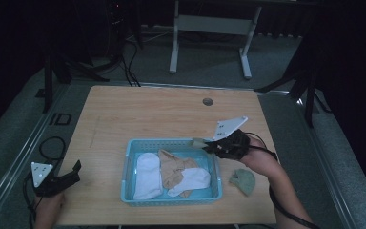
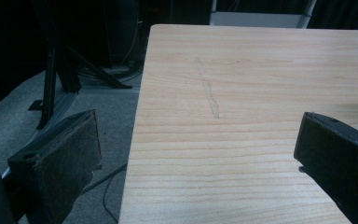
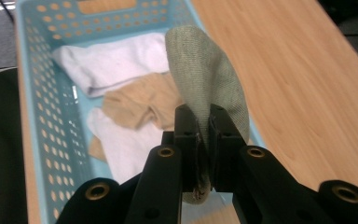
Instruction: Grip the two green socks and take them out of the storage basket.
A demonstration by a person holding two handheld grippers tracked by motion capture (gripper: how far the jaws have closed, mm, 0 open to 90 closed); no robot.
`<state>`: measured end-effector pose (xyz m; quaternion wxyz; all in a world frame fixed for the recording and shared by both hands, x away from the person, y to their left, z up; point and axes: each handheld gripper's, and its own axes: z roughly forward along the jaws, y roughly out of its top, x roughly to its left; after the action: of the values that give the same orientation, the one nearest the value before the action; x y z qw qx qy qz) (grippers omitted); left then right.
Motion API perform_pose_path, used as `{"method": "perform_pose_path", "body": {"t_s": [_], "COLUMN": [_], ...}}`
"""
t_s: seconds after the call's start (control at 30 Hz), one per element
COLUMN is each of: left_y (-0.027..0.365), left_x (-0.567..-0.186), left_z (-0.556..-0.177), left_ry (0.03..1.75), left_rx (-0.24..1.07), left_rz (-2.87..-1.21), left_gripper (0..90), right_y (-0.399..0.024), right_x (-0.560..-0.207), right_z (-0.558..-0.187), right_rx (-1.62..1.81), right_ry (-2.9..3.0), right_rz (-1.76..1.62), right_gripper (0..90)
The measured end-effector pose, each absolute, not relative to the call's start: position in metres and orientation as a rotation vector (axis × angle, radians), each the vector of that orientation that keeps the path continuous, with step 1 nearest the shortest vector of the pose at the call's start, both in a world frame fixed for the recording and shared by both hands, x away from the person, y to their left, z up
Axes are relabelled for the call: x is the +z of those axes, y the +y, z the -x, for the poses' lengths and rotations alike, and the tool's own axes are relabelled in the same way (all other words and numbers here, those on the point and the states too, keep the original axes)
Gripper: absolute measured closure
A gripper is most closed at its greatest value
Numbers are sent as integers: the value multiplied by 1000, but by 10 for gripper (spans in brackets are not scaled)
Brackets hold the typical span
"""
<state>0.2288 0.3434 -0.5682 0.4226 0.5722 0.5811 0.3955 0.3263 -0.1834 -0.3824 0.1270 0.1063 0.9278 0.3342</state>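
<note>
A dim room with dark stands and a grey floor surrounds a pale wooden table [image 1: 124, 114]. In the high view, a light-blue perforated basket [image 1: 129, 167] sits near the front edge holding two white socks [image 1: 147, 175] and a tan sock [image 1: 174, 167]. Another green sock [image 1: 242, 181] lies on the table just right of the basket. The right gripper [image 1: 205, 143] reaches over the basket's right rim, probably to drop its load inside. The left gripper [image 1: 76, 171] rests idle at the front left corner, well apart.

In the left gripper view, its fingers [image 2: 70, 154] stand wide apart over bare wood, holding nothing.

In the right gripper view, the fingers [image 3: 186, 135] are clamped tight on a grey-green sock [image 3: 205, 79], which stands up above the basket [image 3: 32, 93].
</note>
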Motion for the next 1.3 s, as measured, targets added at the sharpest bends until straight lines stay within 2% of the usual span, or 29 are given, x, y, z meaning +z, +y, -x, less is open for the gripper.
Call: {"method": "perform_pose_path", "body": {"t_s": [0.53,0.73,1.3], "left_y": [343,342,342], "left_x": [-568,-568,-568], "left_z": [-229,-229,-229], "left_ry": [1456,1456,1456], "left_rx": [996,999,999], "left_rz": [-1433,-1435,-1438], "left_gripper": [3,3,3], "right_y": [-259,-287,-311], "right_x": [-395,-415,-502], "right_z": [-336,-344,-374], "right_rx": [949,901,803], "right_ry": [2609,2565,2548], "right_rz": [-561,-699,-972], "right_gripper": [835,835,831]}}
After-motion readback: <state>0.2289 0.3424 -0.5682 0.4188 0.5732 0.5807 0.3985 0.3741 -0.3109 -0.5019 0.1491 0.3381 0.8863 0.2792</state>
